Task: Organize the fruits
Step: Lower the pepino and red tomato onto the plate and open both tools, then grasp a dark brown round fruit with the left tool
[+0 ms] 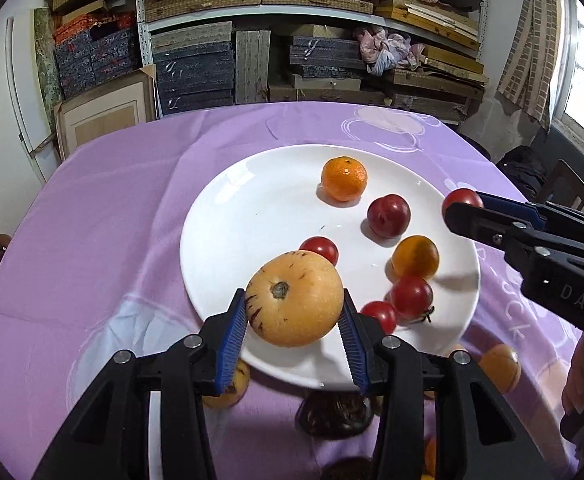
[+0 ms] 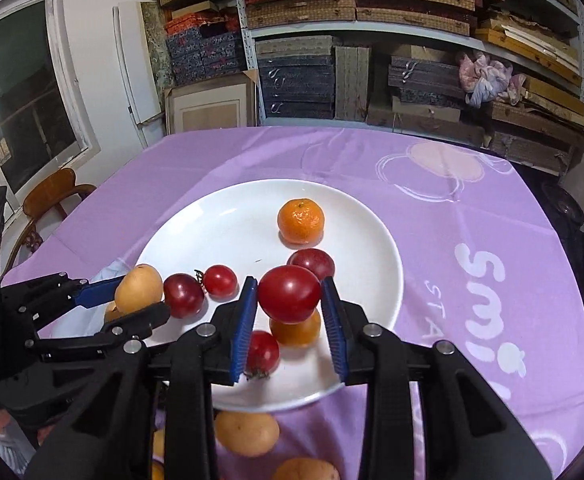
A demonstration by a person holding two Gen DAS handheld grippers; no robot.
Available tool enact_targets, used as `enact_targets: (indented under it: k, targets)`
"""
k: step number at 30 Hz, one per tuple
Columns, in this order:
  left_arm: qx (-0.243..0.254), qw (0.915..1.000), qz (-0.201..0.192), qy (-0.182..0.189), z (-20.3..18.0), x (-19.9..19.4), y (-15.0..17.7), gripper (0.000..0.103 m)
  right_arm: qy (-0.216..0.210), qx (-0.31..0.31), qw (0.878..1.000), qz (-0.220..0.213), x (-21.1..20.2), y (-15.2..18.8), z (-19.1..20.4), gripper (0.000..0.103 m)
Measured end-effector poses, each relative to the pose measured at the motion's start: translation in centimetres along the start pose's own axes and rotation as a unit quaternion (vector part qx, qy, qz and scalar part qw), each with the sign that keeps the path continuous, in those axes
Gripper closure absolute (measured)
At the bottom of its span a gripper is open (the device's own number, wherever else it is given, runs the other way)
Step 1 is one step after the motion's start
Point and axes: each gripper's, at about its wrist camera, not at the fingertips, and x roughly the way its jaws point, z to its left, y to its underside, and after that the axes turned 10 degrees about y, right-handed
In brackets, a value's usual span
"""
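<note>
Between the left gripper's [image 1: 293,330] blue pads sits a pale yellow melon-like fruit [image 1: 294,298], pinched at its widest so it cannot roll; the right gripper [image 2: 290,306] clamps a red tomato [image 2: 289,293] the same way; both hang over the white plate [image 1: 252,216], at its 6 and 3 o'clock, seemingly for setting down. On the plate: one mandarin [image 1: 343,179] at 12, one plum [image 1: 388,216], one orange-yellow fruit [image 1: 415,257], three tomatoes; several fruits wait on the purple cloth [image 1: 112,200].
</note>
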Motion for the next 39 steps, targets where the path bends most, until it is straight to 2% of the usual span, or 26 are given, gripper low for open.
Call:
enact_targets:
  k: [4,9,13,17,24,29,33,39]
  targets:
    - [-0.003,0.9998,0.002,-0.018,1.3,1.7,-1.5,0.058,-0.007,-0.023,1.0,0.018,3.2,-1.1,1.9,0.071]
    - [-0.013,0.9997,0.002,-0.02,2.9,2.9,-3.4,0.057,-0.002,-0.039,0.999,0.036,5.8,-1.2,3.2,0.07]
    - [-0.019,0.9997,0.0,-0.013,3.4,3.1,-3.8,0.054,0.001,-0.031,0.999,0.028,5.6,-1.0,2.7,0.059]
    - [-0.017,0.9998,-0.005,-0.003,2.8,2.2,-3.1,0.053,0.001,-0.018,1.0,0.014,4.0,-0.3,1.5,0.058]
    - [0.003,1.0,-0.005,0.006,1.2,-0.6,0.1,0.051,0.0,-0.001,1.0,-0.015,-1.0,2.3,-0.7,0.056]
    - [0.004,0.9999,-0.005,0.013,0.7,-3.1,3.5,0.048,0.005,0.022,0.999,-0.038,-5.3,6.0,-2.7,0.051]
    - [0.024,0.9996,-0.006,0.012,-0.4,-5.1,6.6,0.047,0.009,0.036,0.998,-0.051,-8.1,9.4,-3.6,0.046]
    - [0.056,0.9983,0.001,0.013,-2.7,-6.6,10.6,0.04,0.02,0.052,0.996,-0.066,-10.0,13.3,-4.2,0.039]
